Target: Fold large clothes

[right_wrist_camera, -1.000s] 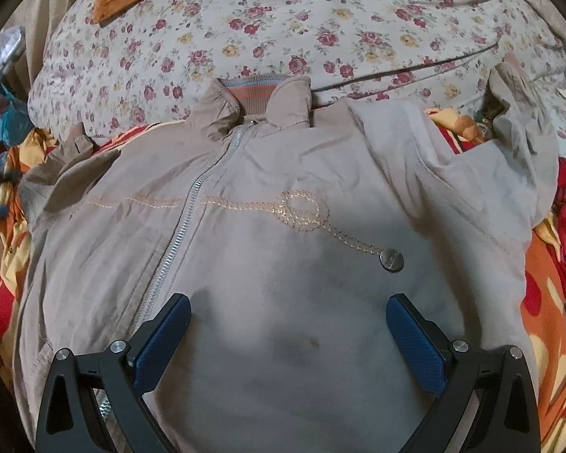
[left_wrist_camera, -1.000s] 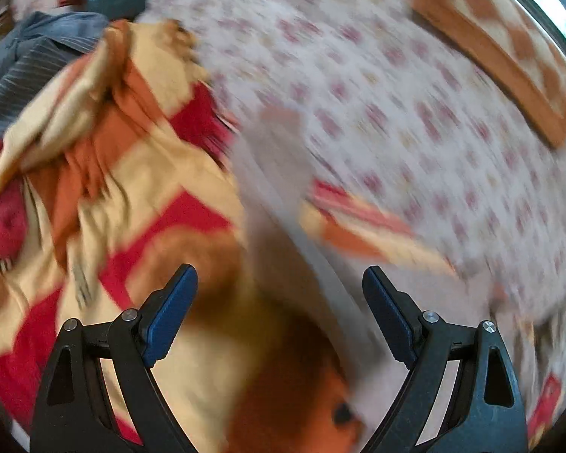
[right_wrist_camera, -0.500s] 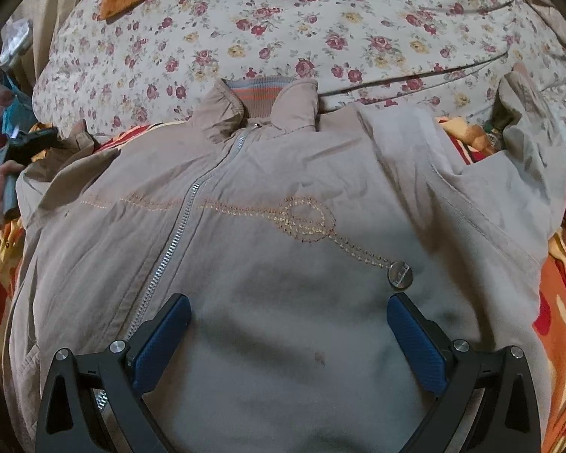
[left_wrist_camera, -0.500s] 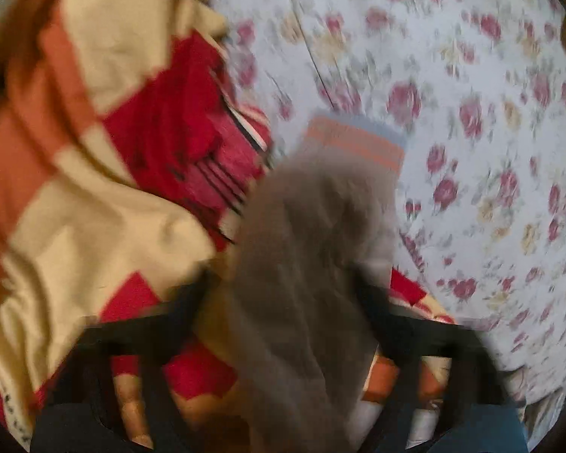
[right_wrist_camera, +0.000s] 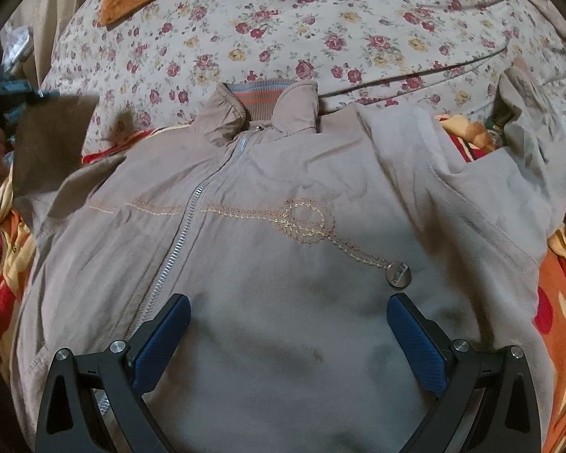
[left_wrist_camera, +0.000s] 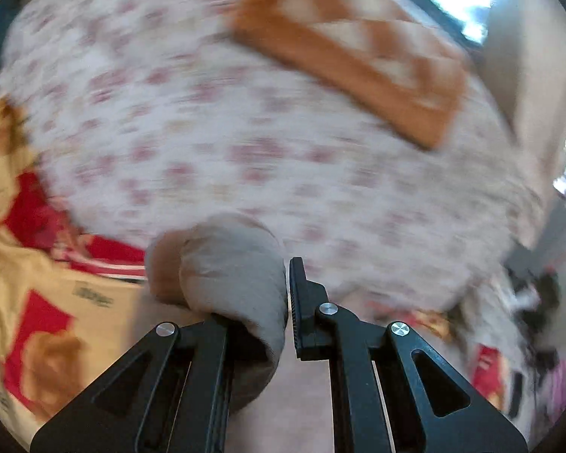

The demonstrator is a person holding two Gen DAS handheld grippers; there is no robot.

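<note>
On the floral bedspread (right_wrist_camera: 358,19) the beige jacket (right_wrist_camera: 283,264) lies flat and not yet folded, with the left gripper (left_wrist_camera: 286,302) clamped on its sleeve (left_wrist_camera: 226,275), the right gripper (right_wrist_camera: 288,336) hovering with fingers apart above the jacket's front.

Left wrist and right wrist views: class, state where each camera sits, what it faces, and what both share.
Left wrist: rides the left gripper, shut on the beige jacket's sleeve, facing the blurred floral bedsheet.
Right wrist: rides the open right gripper, looking down on the jacket's zipped front.
Shared: jacket, sheet, orange quilted mat.
</note>
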